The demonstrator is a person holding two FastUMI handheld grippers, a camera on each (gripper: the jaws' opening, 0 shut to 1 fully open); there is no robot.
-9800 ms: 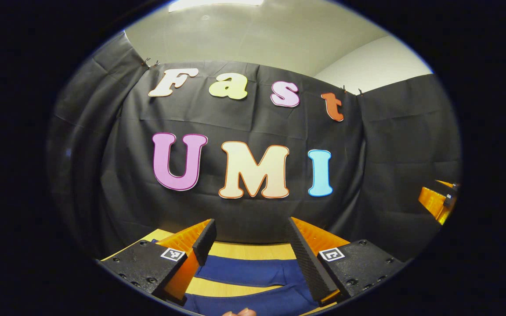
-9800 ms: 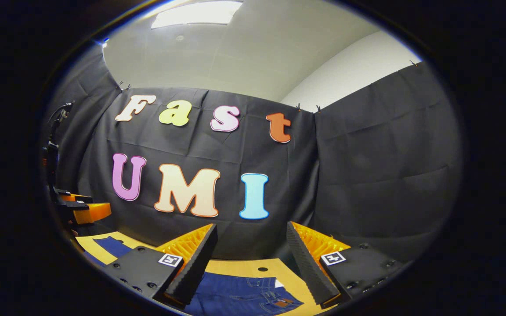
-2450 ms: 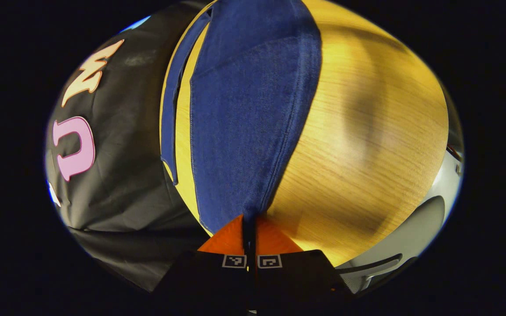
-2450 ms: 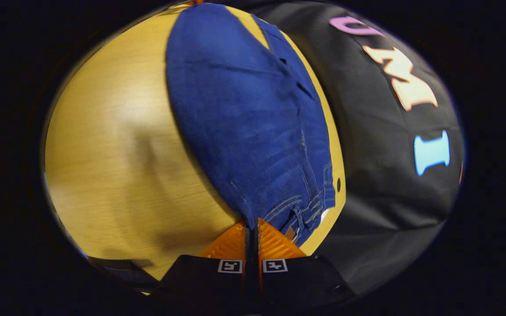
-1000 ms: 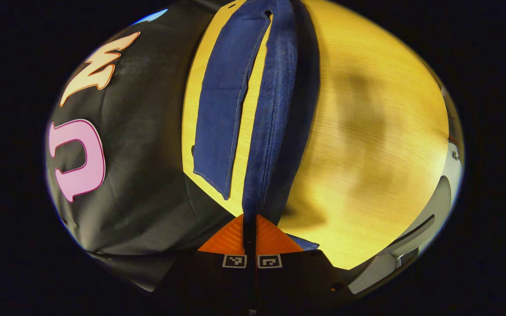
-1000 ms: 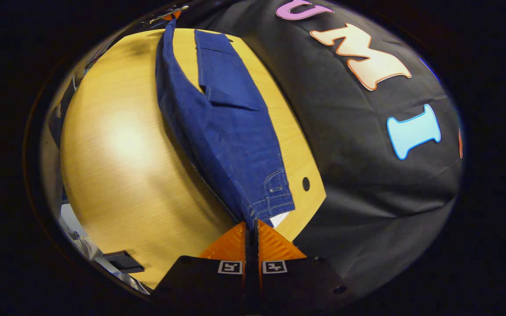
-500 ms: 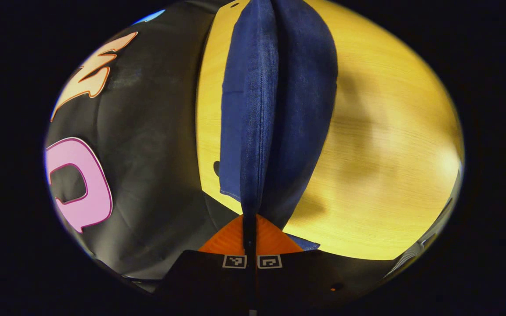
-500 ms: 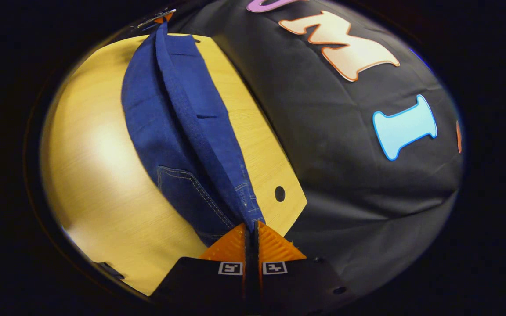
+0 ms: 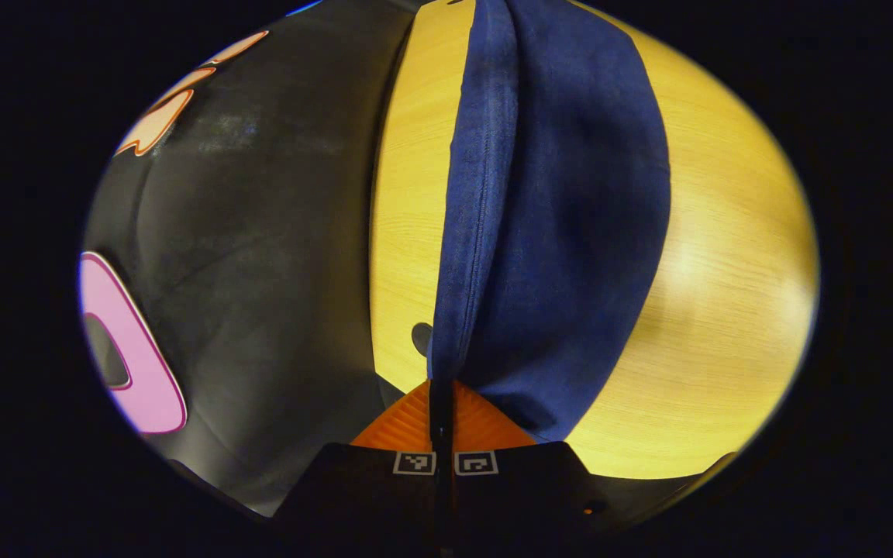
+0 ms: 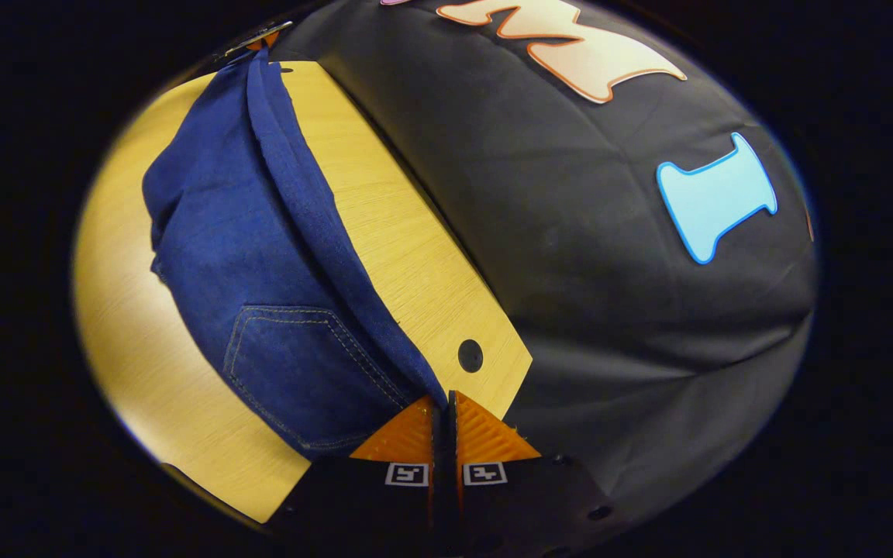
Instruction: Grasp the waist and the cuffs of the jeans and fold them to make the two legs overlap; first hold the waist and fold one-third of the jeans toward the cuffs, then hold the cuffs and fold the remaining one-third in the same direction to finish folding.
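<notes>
Jeans, left gripper view: the blue jeans (image 9: 563, 232) run up from the left gripper (image 9: 441, 387) across the wooden table (image 9: 725, 310). A long fold edge with a line of stitches runs straight up from the fingers.
Left gripper, left gripper view: its two fingers are pressed tight together with the edge of the jeans pinched between them.
Table, left gripper view: bare yellow wood lies on both sides of the jeans. A small dark hole (image 9: 421, 338) in the table sits just beside the jeans, on the side by the black cloth wall (image 9: 260, 256).
Jeans, right gripper view: the jeans (image 10: 260, 271) lie on the table (image 10: 384, 225) and stretch away from the right gripper (image 10: 441, 403) toward the far end of the table. A back pocket (image 10: 299, 372) with light stitches is near the fingers. A raised fold runs along the edge of the jeans on the side by the cloth wall (image 10: 609, 256).
Right gripper, right gripper view: its two fingers are squeezed together on the edge of the jeans, next to the pocket.
Table, right gripper view: a round hole (image 10: 470, 355) in the table is near the gripper, beside the jeans and apart from them.
Far end, right gripper view: a small bit of the other gripper (image 10: 260, 37) shows at the far end of the jeans.
</notes>
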